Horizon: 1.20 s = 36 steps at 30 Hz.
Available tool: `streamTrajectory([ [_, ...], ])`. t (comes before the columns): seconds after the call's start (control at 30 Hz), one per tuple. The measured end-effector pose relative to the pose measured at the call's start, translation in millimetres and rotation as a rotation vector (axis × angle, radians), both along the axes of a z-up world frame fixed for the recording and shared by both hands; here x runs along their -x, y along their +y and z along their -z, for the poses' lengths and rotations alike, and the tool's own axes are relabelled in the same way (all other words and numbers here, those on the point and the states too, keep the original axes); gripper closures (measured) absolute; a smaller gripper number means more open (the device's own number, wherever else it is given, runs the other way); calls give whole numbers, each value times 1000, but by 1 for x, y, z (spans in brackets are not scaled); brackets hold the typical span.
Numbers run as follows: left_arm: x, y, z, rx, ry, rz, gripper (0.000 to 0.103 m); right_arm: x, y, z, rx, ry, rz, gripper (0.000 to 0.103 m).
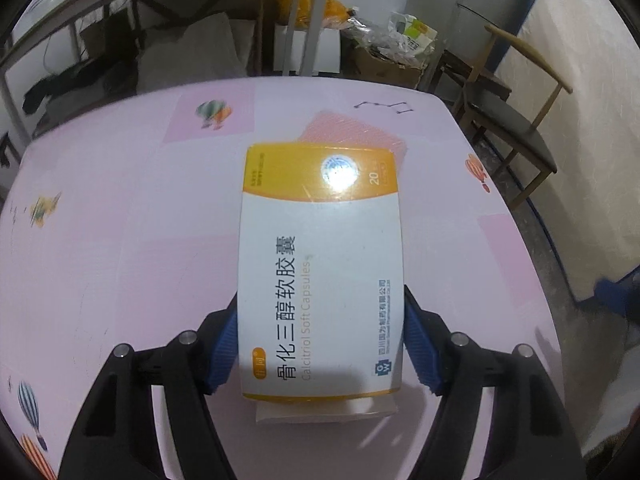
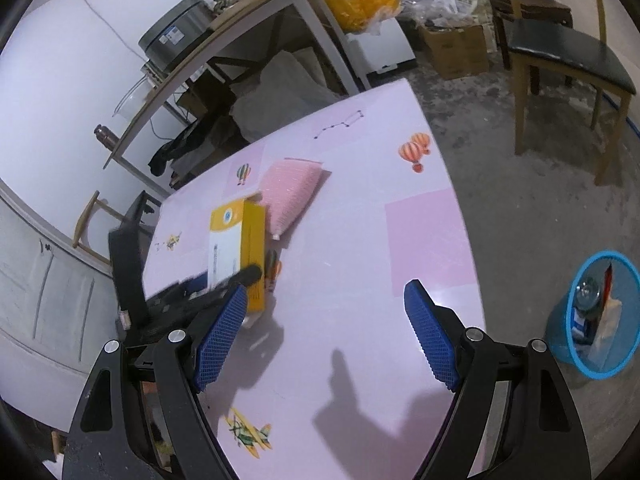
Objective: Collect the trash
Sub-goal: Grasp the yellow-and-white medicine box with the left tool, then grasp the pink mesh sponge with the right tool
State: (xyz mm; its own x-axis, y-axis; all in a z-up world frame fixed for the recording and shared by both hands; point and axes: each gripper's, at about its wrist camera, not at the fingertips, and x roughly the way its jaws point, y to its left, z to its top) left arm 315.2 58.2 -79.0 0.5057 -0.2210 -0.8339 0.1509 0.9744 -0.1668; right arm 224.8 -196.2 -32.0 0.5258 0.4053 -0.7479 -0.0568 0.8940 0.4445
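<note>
Left gripper [image 1: 320,340] jaws clamp a medicine box [image 1: 320,280]; right gripper [image 2: 326,336] jaws stand apart, empty. The glossy box could slip from its shallow hold.

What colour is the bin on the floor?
The bin is bright blue, seen best from the right wrist camera.

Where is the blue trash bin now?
In the right wrist view, the blue trash bin stands on the floor at the lower right, beside the pink table.

Wooden chair [image 2: 560,60], cluttered shelf [image 2: 224,36]
</note>
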Motion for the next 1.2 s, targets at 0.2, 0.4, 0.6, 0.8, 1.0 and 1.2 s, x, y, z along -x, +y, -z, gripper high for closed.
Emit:
streamTrajectory([
  [0.2,31,56,2,31,10,-98,34,-35,43,8,-10,51,-51,24],
  [0.4,58,110,7,87,27,-229,34,-93,87,17,41,86,-26,17],
  [0.6,76,132,7,148,17,-269,34,-163,130,40,216,155,50,16],
  [0.8,81,137,6,181,18,-277,34,-197,158,63,350,203,83,15],
  [1.0,84,138,6,189,11,-272,34,-197,163,67,433,184,69,24],
  [1.2,86,140,7,188,10,-270,34,-168,168,64,471,154,-38,26],
])
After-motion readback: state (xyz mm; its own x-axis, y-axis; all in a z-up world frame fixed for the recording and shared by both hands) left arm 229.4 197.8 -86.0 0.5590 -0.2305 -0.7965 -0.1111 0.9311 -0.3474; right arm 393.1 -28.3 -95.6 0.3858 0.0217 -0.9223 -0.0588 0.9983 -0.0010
